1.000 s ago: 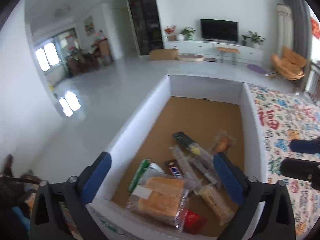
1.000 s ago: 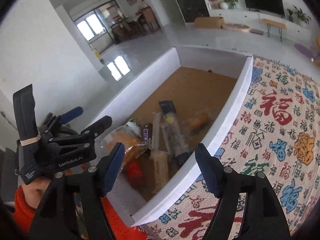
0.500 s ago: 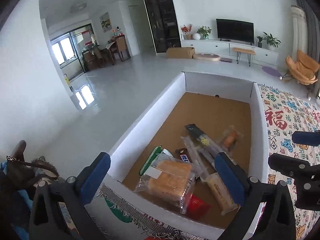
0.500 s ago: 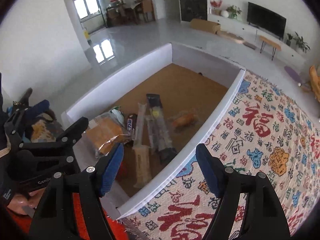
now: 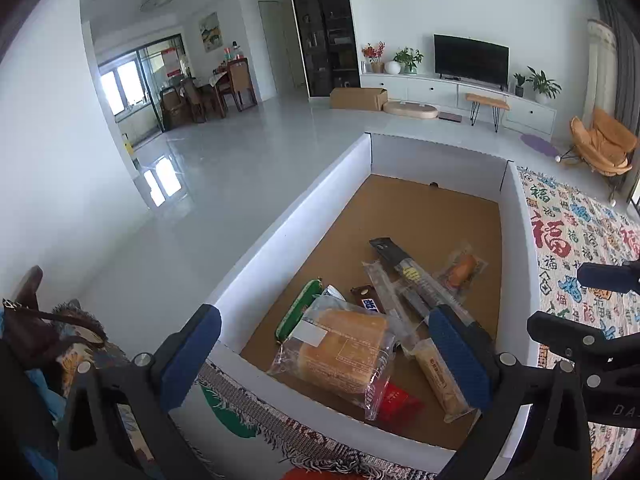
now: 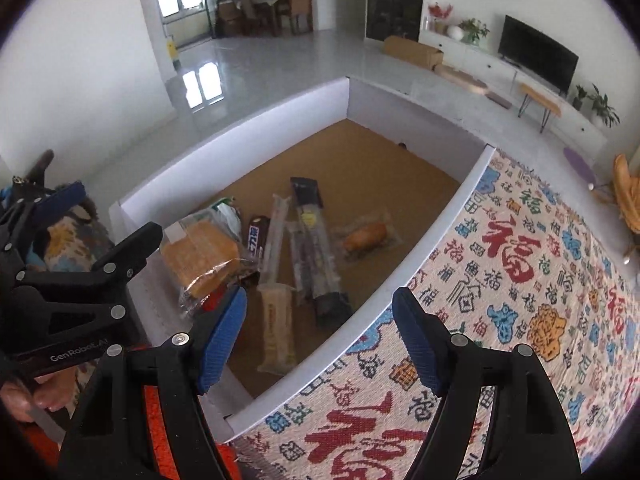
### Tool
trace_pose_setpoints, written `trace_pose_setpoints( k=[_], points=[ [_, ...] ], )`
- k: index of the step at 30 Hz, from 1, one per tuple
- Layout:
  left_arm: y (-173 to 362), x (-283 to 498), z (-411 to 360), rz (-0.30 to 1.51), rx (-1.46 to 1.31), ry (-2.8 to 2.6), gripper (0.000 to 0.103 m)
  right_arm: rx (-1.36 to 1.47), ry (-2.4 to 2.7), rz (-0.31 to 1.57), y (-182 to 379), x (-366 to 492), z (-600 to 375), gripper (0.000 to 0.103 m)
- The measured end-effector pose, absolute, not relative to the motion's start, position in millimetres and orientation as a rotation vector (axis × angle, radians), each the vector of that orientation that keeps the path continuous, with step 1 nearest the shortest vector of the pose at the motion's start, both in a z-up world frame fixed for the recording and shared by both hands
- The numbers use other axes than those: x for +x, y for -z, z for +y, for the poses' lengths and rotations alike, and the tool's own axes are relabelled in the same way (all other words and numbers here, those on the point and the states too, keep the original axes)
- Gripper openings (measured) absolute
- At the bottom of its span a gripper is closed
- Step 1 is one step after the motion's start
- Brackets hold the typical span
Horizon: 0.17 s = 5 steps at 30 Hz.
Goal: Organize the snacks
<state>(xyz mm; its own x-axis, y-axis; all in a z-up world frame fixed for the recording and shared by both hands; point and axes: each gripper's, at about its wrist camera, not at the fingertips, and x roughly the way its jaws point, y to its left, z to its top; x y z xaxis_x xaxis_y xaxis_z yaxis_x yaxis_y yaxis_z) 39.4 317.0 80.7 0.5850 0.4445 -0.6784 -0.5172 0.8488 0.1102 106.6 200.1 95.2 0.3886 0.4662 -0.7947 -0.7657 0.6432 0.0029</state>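
Observation:
A white-walled box (image 5: 296, 220) with a brown floor holds the snacks. Among them are a bagged bread loaf (image 5: 340, 352), a green packet (image 5: 298, 312), a chocolate bar (image 5: 370, 300), long clear packs (image 5: 420, 284), a small orange bun pack (image 5: 462, 270), a red packet (image 5: 396, 398) and a biscuit pack (image 5: 438, 380). My left gripper (image 5: 324, 348) hangs open above the box's near wall, over the loaf, holding nothing. My right gripper (image 6: 320, 338) is open too, above the box's wall (image 6: 436, 240) beside the biscuit pack (image 6: 276, 328), and empty.
A cloth printed with red and blue characters (image 6: 520, 280) covers the surface right of the box. A fringed cloth (image 5: 256, 404) lies at the box's near end. A brown bag (image 5: 24, 328) sits at the left. Grey floor, a TV unit and chairs lie beyond.
Both views have drawn back from the box, so its near wall and the fringed cloth now show. The right wrist has rolled and its view has levelled. Both grippers stay open and empty.

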Motion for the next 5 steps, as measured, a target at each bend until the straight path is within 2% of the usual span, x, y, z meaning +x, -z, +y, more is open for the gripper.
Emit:
trace_pose_setpoints(
  k=[5],
  points=[
    [-80.7, 34.8, 319.1, 0.749, -0.130, -0.552, 0.103, -0.389, -0.803, 0.866, -93.9, 108.3, 199.3, 0.078]
  ],
)
